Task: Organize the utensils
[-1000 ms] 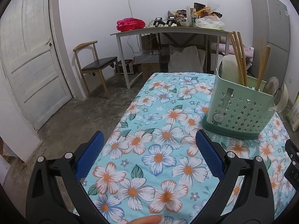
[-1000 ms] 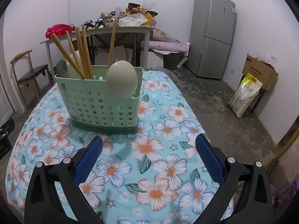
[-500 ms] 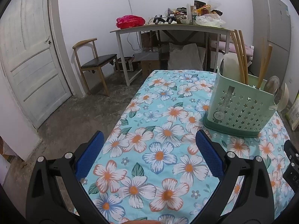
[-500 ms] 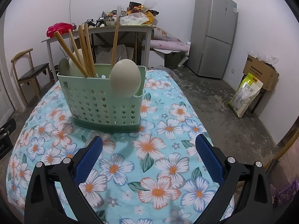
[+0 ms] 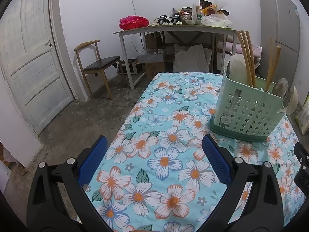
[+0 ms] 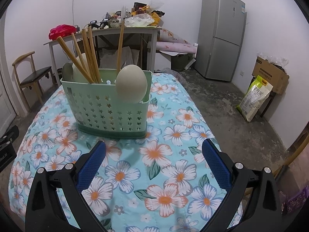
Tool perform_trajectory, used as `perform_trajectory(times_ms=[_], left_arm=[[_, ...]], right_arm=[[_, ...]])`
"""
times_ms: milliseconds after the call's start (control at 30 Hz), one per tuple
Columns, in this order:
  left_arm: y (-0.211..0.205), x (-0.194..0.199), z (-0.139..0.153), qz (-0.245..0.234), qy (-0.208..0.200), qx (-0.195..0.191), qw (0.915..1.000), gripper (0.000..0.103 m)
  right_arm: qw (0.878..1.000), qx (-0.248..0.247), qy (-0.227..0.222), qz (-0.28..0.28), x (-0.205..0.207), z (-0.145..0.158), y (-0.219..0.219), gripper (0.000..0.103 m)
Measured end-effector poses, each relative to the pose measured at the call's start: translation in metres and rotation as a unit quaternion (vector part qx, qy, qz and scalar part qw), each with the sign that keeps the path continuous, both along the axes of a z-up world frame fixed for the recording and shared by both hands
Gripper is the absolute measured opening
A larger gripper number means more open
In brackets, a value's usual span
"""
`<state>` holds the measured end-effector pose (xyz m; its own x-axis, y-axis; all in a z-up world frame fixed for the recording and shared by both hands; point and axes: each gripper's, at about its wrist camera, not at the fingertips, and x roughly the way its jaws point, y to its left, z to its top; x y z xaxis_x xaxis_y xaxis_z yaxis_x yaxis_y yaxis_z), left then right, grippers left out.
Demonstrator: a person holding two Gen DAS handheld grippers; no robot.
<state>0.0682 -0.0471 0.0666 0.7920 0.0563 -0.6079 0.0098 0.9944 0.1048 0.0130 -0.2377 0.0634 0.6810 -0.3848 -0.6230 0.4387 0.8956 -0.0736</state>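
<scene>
A mint-green utensil basket [image 6: 108, 112] [image 5: 247, 114] with star-shaped holes stands on the floral tablecloth [image 6: 164, 154]. Wooden chopsticks [image 6: 87, 56] [image 5: 248, 58] and pale spoons [image 6: 131, 86] [image 5: 292, 100] stick up out of it. My right gripper [image 6: 153, 150] is open over the cloth just in front of the basket, nothing between its blue pads. Over the table's near left part, my left gripper [image 5: 154, 147] is also open and empty, with the basket ahead to its right.
A cluttered grey desk [image 5: 173, 29] stands behind the table, with a wooden chair [image 5: 96, 65] and a white door [image 5: 29, 61] to the left. A fridge [image 6: 222, 34], a cardboard box [image 6: 270, 73] and a sack [image 6: 255, 96] stand on the right.
Both grippers have drawn back slightly from the basket, which now looks a little farther away in each view. Both stay open and empty.
</scene>
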Motion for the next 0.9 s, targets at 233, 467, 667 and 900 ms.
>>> perform_trajectory(times_ms=[233, 467, 667, 900], left_arm=[[0.0007, 0.0008, 0.001, 0.003, 0.003, 0.0, 1.0, 0.095], [0.0036, 0.0022, 0.0023, 0.005, 0.004, 0.0, 1.0, 0.095], [0.005, 0.0019, 0.0021, 0.006, 0.005, 0.0, 1.0, 0.095], [0.0067, 0.0021, 0.0019, 0.006, 0.006, -0.001, 1.0, 0.095]], right_arm=[[1.0, -0.002, 0.002, 0.003, -0.0003, 0.0004, 0.0018, 0.096], [1.0, -0.003, 0.0, 0.006, -0.0002, 0.0012, 0.004, 0.097], [1.0, -0.003, 0.001, 0.008, -0.0008, 0.0018, 0.0057, 0.097], [1.0, -0.003, 0.0, 0.009, -0.0013, 0.0022, 0.0066, 0.096]])
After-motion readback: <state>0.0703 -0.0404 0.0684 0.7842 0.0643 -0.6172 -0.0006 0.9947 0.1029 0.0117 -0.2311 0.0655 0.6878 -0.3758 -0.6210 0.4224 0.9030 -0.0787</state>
